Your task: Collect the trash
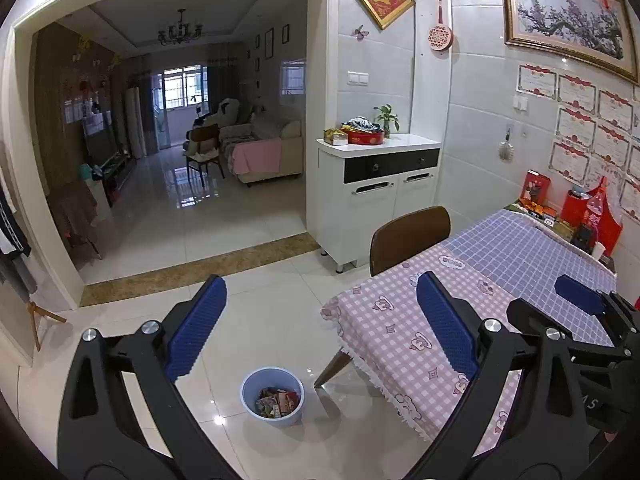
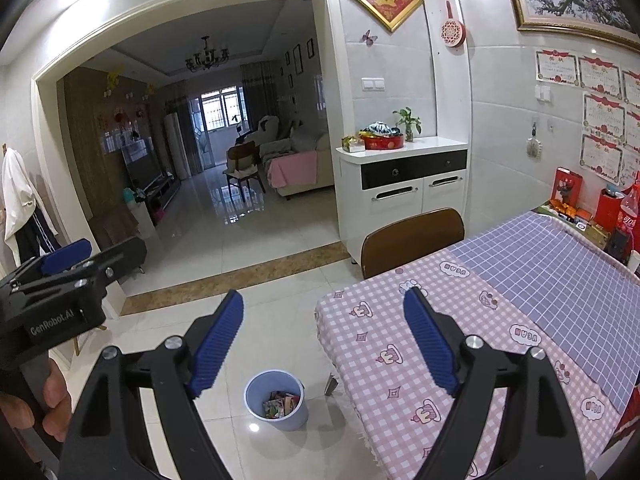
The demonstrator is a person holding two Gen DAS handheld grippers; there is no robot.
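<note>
A light blue bin [image 1: 273, 396] stands on the white floor tiles beside the table corner, with colourful wrappers [image 1: 278, 402] inside it. The right wrist view shows the same bin [image 2: 277, 399] and its wrappers [image 2: 281, 403]. My left gripper [image 1: 320, 300] hangs above the bin, open, nothing between its blue pads. My right gripper [image 2: 323, 312] is likewise open and empty, held over the floor and table edge. The right gripper [image 1: 580, 292] shows at the right of the left wrist view. In the right wrist view the left gripper [image 2: 66, 258] appears at the left, held by a hand [image 2: 52, 400].
A table [image 1: 420, 340] under a pink and lilac checked cloth fills the right. A brown chair [image 1: 408, 236] is pushed against its far side. Red boxes and a cola bottle [image 2: 630, 210] stand at the table's far end. A white cabinet [image 1: 376, 196] stands beyond, beside a doorway to a living room.
</note>
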